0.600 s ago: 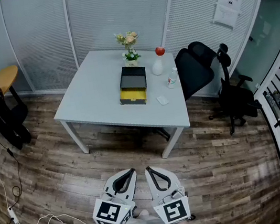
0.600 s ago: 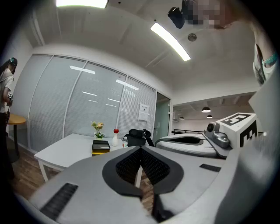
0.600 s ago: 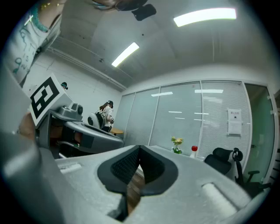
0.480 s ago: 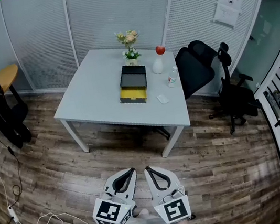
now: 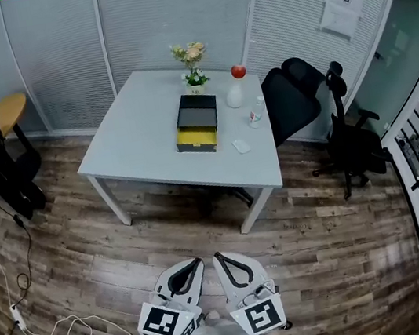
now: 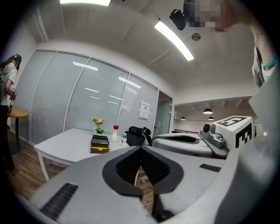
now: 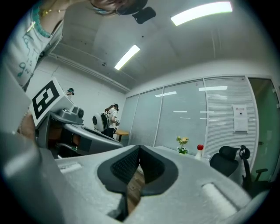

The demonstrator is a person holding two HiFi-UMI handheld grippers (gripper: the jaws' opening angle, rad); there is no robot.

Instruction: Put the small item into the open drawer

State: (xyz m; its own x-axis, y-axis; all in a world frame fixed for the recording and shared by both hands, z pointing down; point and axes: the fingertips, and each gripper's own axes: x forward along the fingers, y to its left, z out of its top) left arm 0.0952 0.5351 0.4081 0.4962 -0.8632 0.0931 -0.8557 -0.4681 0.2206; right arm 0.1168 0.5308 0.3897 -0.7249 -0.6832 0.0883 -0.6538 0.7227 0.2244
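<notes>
Jaws of my left gripper (image 5: 190, 267) and right gripper (image 5: 226, 260) are closed, empty. Small white item (image 5: 243, 147) lies on the table (image 5: 131, 148) beside the open drawer (image 5: 196, 138); looks light, pinch its sides.

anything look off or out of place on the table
Nothing stands out. On the table, the black drawer box sits square with its yellow drawer pulled open, the flowers and white vase stand upright, and the small white item lies flat near the box.
</notes>
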